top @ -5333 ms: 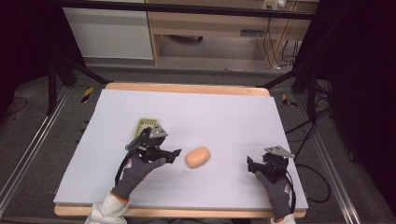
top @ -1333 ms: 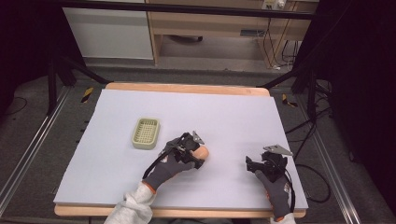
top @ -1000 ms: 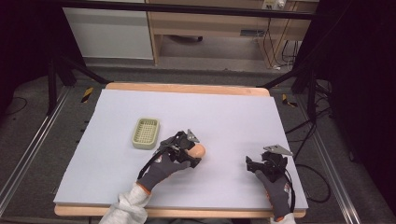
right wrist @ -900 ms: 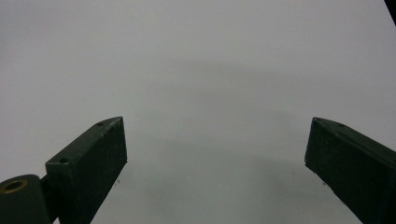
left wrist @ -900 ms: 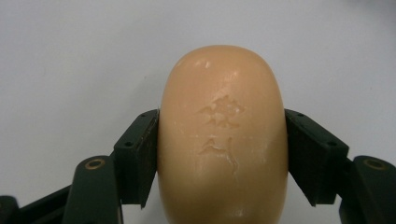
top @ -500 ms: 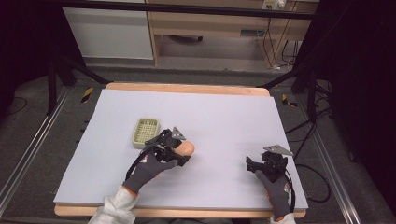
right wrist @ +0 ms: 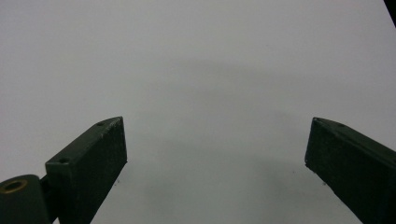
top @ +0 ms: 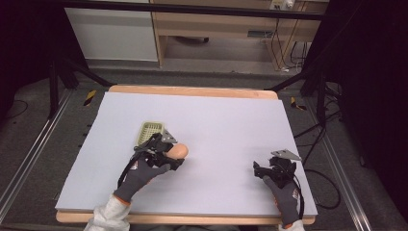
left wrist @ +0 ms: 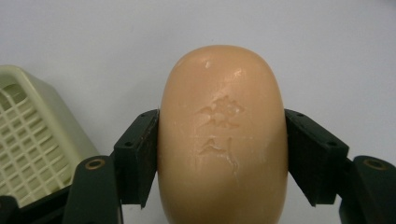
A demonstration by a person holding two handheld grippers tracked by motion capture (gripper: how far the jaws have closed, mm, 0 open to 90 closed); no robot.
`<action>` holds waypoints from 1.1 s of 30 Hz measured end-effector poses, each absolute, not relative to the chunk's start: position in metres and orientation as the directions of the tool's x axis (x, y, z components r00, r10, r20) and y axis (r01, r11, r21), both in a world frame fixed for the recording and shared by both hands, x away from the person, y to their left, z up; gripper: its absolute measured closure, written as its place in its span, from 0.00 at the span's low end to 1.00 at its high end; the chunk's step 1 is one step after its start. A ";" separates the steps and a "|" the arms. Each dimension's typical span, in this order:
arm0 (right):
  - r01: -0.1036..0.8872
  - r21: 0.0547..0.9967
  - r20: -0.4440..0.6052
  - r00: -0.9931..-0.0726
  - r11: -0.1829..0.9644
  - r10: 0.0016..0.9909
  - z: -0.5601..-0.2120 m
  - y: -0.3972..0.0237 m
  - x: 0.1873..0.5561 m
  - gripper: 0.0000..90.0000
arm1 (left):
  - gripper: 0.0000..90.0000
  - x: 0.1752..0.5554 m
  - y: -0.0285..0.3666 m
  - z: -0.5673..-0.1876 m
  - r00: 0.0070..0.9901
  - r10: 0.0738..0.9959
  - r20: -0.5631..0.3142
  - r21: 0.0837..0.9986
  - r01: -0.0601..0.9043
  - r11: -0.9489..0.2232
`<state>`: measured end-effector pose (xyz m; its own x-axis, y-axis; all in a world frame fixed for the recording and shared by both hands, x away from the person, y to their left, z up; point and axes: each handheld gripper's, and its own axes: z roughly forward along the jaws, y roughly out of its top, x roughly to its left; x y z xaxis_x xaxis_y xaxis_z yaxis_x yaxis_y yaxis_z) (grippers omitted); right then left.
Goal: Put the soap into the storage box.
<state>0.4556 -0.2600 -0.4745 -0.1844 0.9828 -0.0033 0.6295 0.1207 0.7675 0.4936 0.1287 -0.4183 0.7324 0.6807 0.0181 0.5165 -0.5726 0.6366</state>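
While clamped on soap (left wrist: 222, 135), left gripper (top: 161, 150) sits left of table (top: 231, 120) centre, tray (top: 149, 133) at its 11 o'clock; right gripper (top: 269, 169) wide open, bare, 4 o'clock

The left gripper (top: 166, 150), held in a gloved hand near the counter's (top: 231, 125) middle, grips something; the right gripper (top: 269, 169) rests parted near the front right corner.

A wooden cabinet (top: 216, 29) is seen at twelve o'clock beyond the table (top: 226, 115). Cables (top: 279, 41) are hung at one o'clock; a metal rail (top: 29, 154) is laid at nine o'clock.
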 end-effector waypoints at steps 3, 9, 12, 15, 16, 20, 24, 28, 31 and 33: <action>0.631 0.767 0.000 -0.182 0.116 0.983 -0.474 -0.260 0.455 0.07 | 0.36 0.493 0.134 -0.416 0.724 0.689 0.012 0.642 0.523 -0.561; 0.622 0.773 -0.004 -0.191 0.124 0.982 -0.473 -0.261 0.453 0.07 | 0.36 0.495 0.144 -0.409 0.702 0.712 0.013 0.659 0.530 -0.534; 0.623 0.772 -0.005 -0.190 0.124 0.982 -0.473 -0.261 0.453 0.07 | 0.36 0.498 0.150 -0.407 0.689 0.725 0.009 0.663 0.539 -0.520; 0.624 0.771 -0.007 -0.192 0.128 0.981 -0.473 -0.261 0.454 0.07 | 0.36 0.500 0.154 -0.406 0.678 0.735 0.006 0.663 0.547 -0.510; 0.624 0.770 -0.007 -0.194 0.129 0.981 -0.473 -0.261 0.454 0.07 | 0.36 0.500 0.156 -0.405 0.672 0.740 0.006 0.665 0.550 -0.505; 0.627 0.770 0.002 -0.189 0.120 0.982 -0.473 -0.260 0.454 0.07 | 0.36 0.503 0.160 -0.403 0.662 0.749 0.005 0.671 0.554 -0.493; 0.627 0.769 0.001 -0.190 0.120 0.982 -0.473 -0.260 0.454 0.07 | 0.36 0.505 0.164 -0.401 0.648 0.762 0.014 0.674 0.556 -0.485; 0.626 0.770 -0.004 -0.191 0.125 0.982 -0.474 -0.261 0.455 0.07 | 0.36 0.510 0.166 -0.401 0.629 0.777 0.012 0.677 0.567 -0.469; 0.626 0.770 -0.003 -0.190 0.123 0.982 -0.474 -0.261 0.455 0.07 | 0.36 0.513 0.169 -0.401 0.622 0.783 0.012 0.679 0.570 -0.464; 0.626 0.770 -0.004 -0.187 0.122 0.982 -0.474 -0.261 0.455 0.06 | 0.36 0.515 0.170 -0.400 0.618 0.786 0.007 0.681 0.573 -0.456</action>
